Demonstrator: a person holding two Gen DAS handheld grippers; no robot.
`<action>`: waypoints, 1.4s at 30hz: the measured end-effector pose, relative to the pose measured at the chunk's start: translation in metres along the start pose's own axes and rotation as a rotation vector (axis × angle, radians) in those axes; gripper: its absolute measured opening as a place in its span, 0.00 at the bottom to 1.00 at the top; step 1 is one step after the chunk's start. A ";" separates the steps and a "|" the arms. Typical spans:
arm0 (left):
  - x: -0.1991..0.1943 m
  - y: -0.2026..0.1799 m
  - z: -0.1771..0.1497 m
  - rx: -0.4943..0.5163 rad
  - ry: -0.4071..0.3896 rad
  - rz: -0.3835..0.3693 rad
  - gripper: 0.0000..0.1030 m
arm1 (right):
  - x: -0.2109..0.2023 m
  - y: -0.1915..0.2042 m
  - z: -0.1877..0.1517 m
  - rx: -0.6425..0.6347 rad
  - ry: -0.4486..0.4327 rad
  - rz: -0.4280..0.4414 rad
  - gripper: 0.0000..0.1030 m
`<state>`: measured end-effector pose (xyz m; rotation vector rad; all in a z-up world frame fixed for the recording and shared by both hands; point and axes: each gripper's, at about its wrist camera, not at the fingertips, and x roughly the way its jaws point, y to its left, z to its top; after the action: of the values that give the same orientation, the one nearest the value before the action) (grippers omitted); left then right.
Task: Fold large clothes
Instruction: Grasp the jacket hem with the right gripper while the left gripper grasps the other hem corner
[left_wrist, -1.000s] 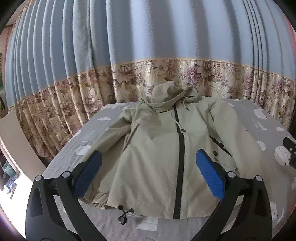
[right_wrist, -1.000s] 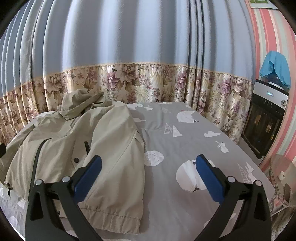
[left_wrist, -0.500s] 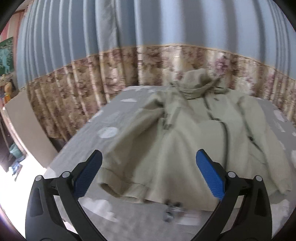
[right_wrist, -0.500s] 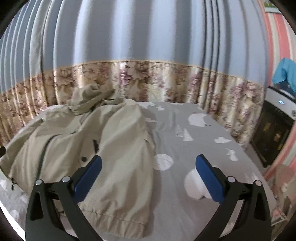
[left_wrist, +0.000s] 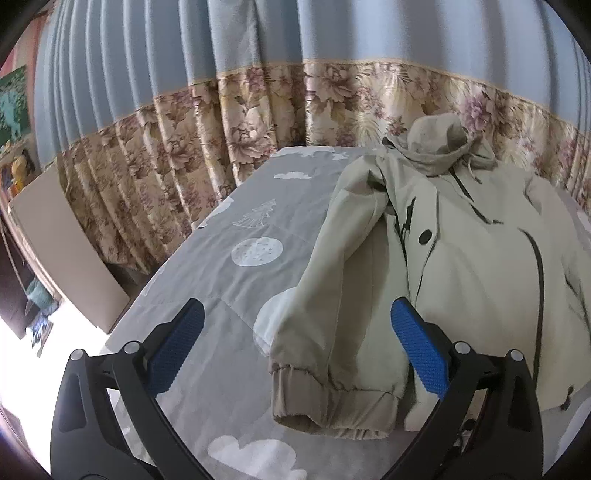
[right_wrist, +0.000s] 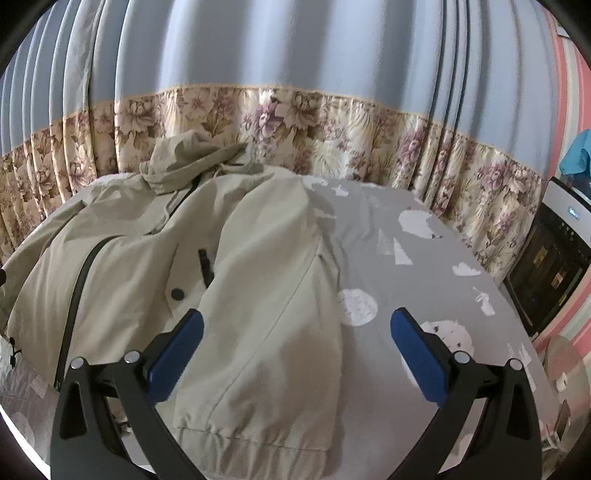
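A beige hooded jacket (left_wrist: 472, 266) with a black zipper lies front-up on a grey patterned bed sheet (left_wrist: 236, 295). Its left sleeve cuff (left_wrist: 332, 410) lies between and just beyond my left gripper's (left_wrist: 295, 347) open blue pads. In the right wrist view the jacket (right_wrist: 155, 258) fills the left half, and its right sleeve (right_wrist: 273, 332) runs down between my right gripper's (right_wrist: 295, 347) open pads, with the cuff (right_wrist: 251, 439) low in the frame. Both grippers are empty and hover above the sleeves.
A blue and floral curtain (left_wrist: 258, 110) hangs right behind the bed. A beige board (left_wrist: 66, 251) leans at the left of the bed. A dark appliance (right_wrist: 546, 266) and a small round table (right_wrist: 565, 373) stand at the right of the bed.
My left gripper has swung left from the jacket's middle and come close over the left sleeve cuff. My right gripper has moved left and closer over the right sleeve. Both stay open.
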<state>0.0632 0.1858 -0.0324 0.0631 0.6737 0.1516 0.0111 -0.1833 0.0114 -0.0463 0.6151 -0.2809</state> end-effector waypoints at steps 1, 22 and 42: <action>0.001 -0.001 -0.002 0.006 0.003 -0.005 0.97 | 0.001 0.002 -0.001 -0.005 0.010 0.004 0.98; 0.075 -0.019 0.007 0.129 0.219 -0.078 0.04 | 0.075 0.002 -0.011 -0.030 0.260 0.267 0.03; 0.143 0.085 0.156 0.141 0.029 0.514 0.06 | 0.162 -0.205 0.115 -0.172 0.097 -0.517 0.02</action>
<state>0.2606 0.2908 0.0100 0.3711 0.6860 0.5993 0.1530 -0.4293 0.0406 -0.3619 0.7177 -0.7327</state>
